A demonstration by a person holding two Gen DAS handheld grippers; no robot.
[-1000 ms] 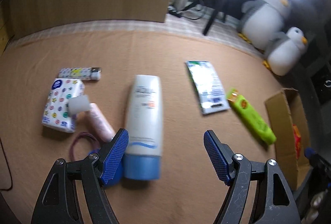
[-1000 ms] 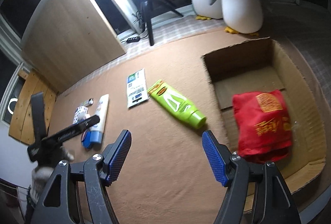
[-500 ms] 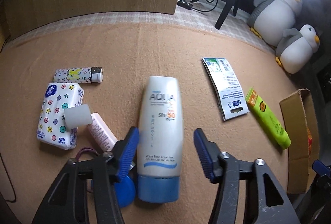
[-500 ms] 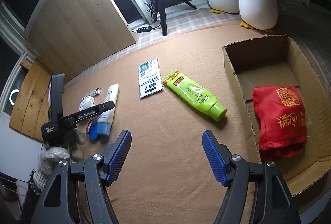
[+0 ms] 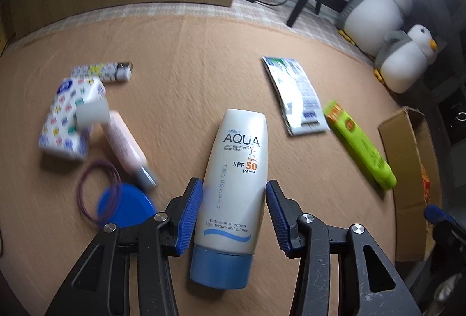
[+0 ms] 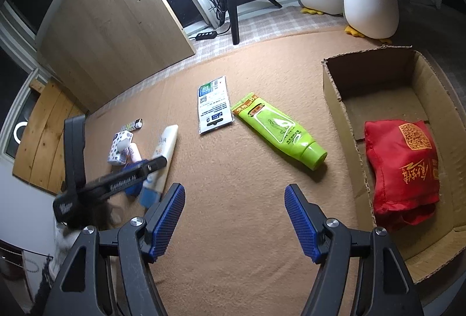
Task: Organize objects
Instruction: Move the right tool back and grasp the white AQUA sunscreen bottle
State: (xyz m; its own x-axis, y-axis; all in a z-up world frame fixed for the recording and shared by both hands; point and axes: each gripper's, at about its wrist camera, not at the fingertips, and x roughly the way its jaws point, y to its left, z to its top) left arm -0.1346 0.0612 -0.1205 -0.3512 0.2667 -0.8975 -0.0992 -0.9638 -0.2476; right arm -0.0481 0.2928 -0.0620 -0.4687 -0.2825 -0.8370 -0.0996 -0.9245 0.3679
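Left claw (image 5: 231, 217), low centre of the left wrist view: jaws have just been closing, and the sunscreen tube (image 5: 233, 184) lies between the blue pads. Both pads sit at the tube's sides, above the blue cap; looks like contact, so I read it as clamped on the tube, though the squeeze seems light. Tube lies flat on the brown mat (image 5: 189, 68), cap toward the camera.

Handling, as a judgement: soft plastic tube, moderately weighty if full, glossy and likely slippery. Walls will dent under the pads. The lower body just above the cap is the firmer hold; the flat crimped end would flex.

Right claw (image 6: 234, 217), bottom centre of the right wrist view: jaws apart, nothing between them, hanging over bare mat.

Outward: green tube (image 6: 279, 132) mid-frame, flat packet (image 6: 214, 104) up-left of it. Cardboard box (image 6: 332, 100) at right, holding a red pouch (image 6: 402, 164).
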